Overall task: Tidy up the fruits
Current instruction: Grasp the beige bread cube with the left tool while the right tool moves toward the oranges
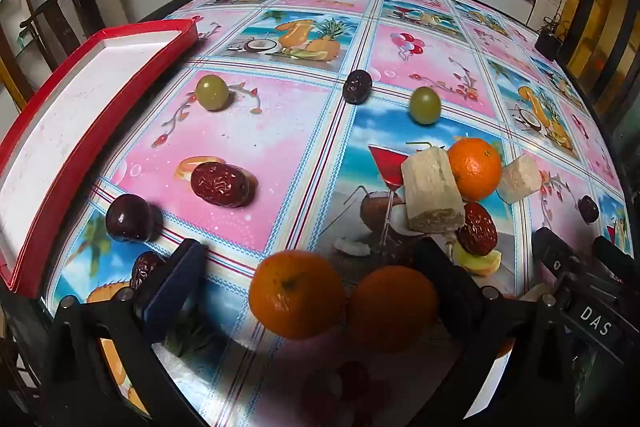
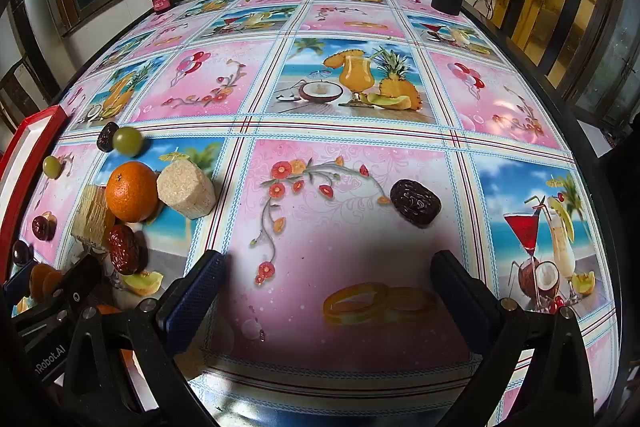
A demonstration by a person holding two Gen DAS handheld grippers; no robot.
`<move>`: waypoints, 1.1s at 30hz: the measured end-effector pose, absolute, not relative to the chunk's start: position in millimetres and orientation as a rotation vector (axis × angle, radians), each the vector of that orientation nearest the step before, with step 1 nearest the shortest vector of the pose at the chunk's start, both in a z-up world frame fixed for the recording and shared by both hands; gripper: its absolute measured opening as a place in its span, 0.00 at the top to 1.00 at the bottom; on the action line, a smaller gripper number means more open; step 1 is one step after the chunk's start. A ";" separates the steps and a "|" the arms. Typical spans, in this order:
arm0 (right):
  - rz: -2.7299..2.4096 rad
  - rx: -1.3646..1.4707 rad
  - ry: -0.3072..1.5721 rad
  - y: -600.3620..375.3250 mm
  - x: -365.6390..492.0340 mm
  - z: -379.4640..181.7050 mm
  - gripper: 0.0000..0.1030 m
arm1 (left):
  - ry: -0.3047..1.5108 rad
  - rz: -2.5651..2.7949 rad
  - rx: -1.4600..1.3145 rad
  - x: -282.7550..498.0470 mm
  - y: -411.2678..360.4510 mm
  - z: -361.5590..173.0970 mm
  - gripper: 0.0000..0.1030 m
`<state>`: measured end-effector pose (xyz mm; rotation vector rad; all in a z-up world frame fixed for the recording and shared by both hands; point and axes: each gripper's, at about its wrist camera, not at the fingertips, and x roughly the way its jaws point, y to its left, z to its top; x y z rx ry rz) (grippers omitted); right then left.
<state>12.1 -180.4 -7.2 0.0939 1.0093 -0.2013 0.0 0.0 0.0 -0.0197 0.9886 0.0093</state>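
Fruit: two oranges (image 1: 296, 293) lie between my left jaws, others scattered on the tabletop (image 1: 280, 131).
Handling: probably firm, round, likely to roll; I'd grip across the middle.
My jaws: left gripper (image 1: 316, 291) and right gripper (image 2: 326, 303) both spread wide, empty.
Destination: red tray (image 1: 52, 99), left.
Room: windows behind.

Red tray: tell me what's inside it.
The red tray shows only a bare white floor, with no fruit in it. Its near end runs out of the left wrist view, so that part cannot be checked.
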 end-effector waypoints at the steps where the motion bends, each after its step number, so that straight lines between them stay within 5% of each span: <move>1: -0.202 0.093 1.010 -180.4 12.1 -7.2 0.00 | 0.989 0.009 -0.020 -0.1 0.1 0.0 0.00; 20: -0.201 0.094 1.011 -180.3 12.2 -7.1 0.00 | 1.117 -0.090 0.041 6.5 -1.1 1.7 0.00; 33: -0.181 0.095 1.002 -180.5 11.9 -6.9 0.00 | 1.027 -0.225 0.053 -12.3 18.1 22.1 0.00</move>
